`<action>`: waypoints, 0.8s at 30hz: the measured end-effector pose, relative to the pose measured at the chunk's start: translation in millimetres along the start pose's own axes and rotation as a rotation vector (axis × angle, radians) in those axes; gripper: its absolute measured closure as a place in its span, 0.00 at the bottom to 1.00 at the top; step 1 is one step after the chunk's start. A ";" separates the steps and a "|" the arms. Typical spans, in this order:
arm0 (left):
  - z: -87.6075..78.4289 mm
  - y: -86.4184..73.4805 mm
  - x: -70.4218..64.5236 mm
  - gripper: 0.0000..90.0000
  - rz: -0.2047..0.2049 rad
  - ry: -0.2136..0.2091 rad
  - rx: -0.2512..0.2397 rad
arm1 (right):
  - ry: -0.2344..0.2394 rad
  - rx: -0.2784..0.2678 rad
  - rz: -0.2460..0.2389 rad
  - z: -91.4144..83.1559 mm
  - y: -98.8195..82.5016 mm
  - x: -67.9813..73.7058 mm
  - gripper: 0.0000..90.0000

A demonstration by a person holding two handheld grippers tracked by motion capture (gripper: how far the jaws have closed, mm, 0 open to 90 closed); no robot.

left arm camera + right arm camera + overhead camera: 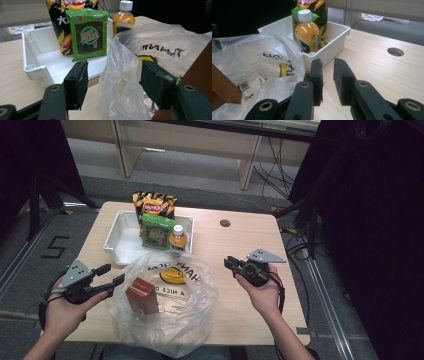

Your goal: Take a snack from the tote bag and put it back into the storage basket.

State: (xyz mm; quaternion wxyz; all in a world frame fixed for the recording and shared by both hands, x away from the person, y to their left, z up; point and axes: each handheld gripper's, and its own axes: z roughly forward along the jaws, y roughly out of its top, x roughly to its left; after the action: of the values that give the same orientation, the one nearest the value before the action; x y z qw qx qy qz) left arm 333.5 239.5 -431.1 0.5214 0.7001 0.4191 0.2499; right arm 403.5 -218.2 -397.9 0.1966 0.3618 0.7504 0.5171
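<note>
I work at a pale wooden table with a round cable hole near its far edge. Around it lies grey carpet floor, and to my left a black "5" is marked on it. Beyond the table stands light wooden furniture, its legs coming down to the floor, with black cables hanging and trailing beside them. Dark curtains close off the right side, and another dark mass stands at my left (a stand's black legs spread from under it). A metal rail runs along the floor on the right. The light is even and soft.
</note>
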 end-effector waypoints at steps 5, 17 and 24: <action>-7.7 2.6 -3.4 0.42 -0.013 -0.021 -0.018 | -0.033 0.006 0.006 -1.6 -0.8 -2.2 0.87; -29.7 12.6 -12.4 0.27 -0.002 -0.059 -0.039 | -0.026 0.038 -0.003 4.4 -7.3 -4.0 0.78; -47.2 3.2 -16.9 0.26 -0.074 -0.098 -0.075 | -0.029 0.051 0.019 4.3 -6.9 -1.2 0.77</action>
State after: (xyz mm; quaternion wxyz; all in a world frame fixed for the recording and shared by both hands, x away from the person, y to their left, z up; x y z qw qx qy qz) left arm 288.5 249.5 -411.0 0.5758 0.6755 0.4091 0.2114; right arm 404.9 -217.8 -406.0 0.1931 0.3811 0.7571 0.4942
